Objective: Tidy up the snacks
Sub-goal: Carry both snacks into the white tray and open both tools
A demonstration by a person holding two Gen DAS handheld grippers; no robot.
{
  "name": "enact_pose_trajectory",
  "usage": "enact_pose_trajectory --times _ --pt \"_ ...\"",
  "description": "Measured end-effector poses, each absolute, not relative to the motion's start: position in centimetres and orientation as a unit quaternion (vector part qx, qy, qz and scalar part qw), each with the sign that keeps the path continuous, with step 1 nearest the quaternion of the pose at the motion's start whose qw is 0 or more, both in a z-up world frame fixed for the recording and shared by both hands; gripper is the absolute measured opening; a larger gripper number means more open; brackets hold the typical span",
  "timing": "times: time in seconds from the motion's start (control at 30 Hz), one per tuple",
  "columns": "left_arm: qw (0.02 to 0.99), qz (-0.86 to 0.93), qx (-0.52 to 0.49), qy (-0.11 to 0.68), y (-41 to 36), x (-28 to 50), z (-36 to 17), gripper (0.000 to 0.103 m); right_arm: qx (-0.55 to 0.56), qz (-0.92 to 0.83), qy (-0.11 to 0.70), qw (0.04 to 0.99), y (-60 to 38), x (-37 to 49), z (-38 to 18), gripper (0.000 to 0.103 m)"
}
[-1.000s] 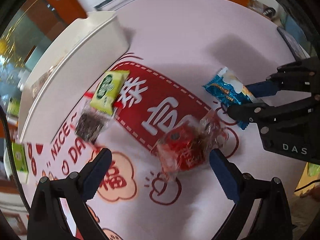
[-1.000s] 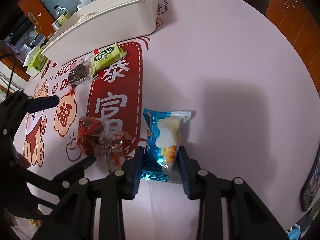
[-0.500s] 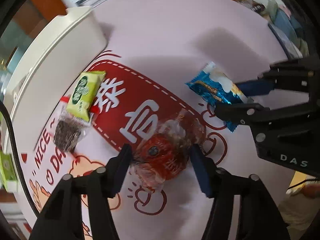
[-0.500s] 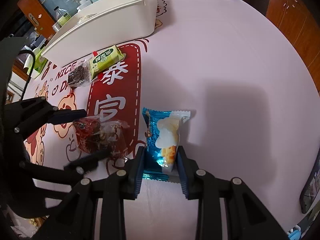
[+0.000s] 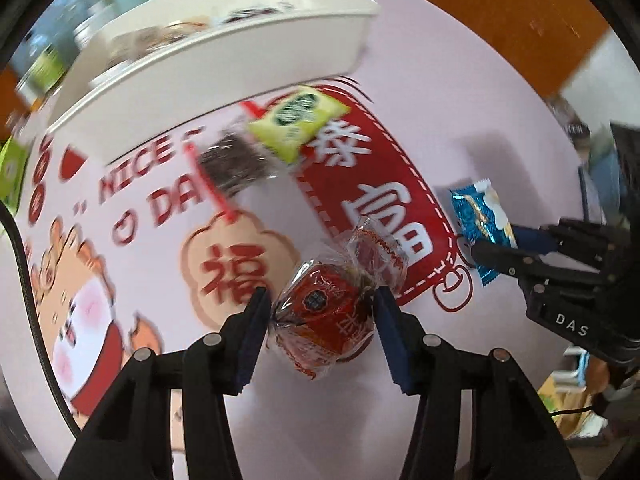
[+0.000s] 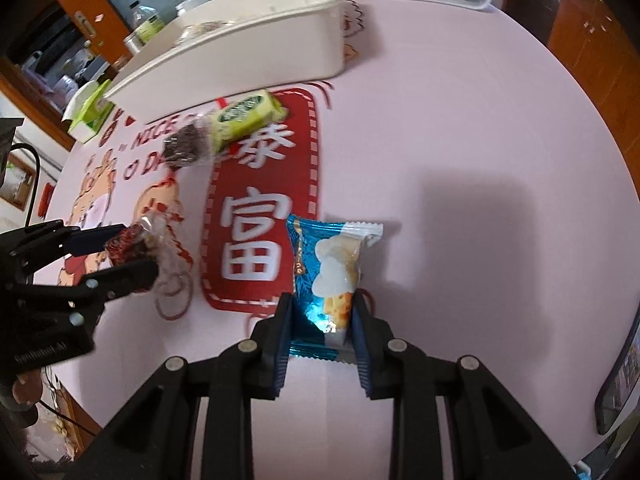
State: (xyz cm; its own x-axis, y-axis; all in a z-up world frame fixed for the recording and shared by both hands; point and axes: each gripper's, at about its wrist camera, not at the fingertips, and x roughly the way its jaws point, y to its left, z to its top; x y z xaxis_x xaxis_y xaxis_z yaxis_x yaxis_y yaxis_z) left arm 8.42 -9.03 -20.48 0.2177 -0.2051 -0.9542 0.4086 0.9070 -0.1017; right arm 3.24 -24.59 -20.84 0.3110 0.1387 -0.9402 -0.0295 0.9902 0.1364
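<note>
Your left gripper [image 5: 320, 312] has just been closing its fingers and now clenches the red snack packet [image 5: 324, 316]. Your right gripper [image 6: 322, 320] grips the blue snack packet [image 6: 328, 276] lying on the table [image 6: 460, 128]. The white bin [image 6: 248, 52] stands beyond.

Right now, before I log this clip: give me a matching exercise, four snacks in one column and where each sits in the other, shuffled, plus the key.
Things:
1. red snack
2. blue snack
3. green snack
4. dark snack

Places:
A. lying on the mat, partly under the green one
B. between the right gripper fingers
C. nearest the white bin, on the mat
D. between the left gripper fingers

Pairs: 1-D, 2-B, 3-C, 4-A
</note>
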Motion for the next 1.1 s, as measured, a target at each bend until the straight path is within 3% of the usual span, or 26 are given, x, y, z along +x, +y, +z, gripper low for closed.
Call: enact_pose_trajectory --times 0.33,0.77,0.93,1.1 --pt "0.831 -0.165 0.02 0.53 -2.7 10.6 -11.4 0.051 0.009 0.104 0.537 0.837 -20.2 5.9 -14.8 0.027" --pt "0.911 -0.113 0.059 0.392 0.7 19.8 4.1 0.052 -0.062 0.099 0.388 0.914 -17.2 15.7 1.8 0.027" --pt "0.927 -0.092 0.05 0.361 1.1 23.3 7.4 0.052 -0.053 0.079 0.369 0.925 -17.1 20.2 4.8 0.028" --pt "0.925 -0.08 0.032 0.371 0.8 27.4 7.1 0.052 -0.036 0.073 0.385 0.919 -16.7 24.5 4.1 0.028"
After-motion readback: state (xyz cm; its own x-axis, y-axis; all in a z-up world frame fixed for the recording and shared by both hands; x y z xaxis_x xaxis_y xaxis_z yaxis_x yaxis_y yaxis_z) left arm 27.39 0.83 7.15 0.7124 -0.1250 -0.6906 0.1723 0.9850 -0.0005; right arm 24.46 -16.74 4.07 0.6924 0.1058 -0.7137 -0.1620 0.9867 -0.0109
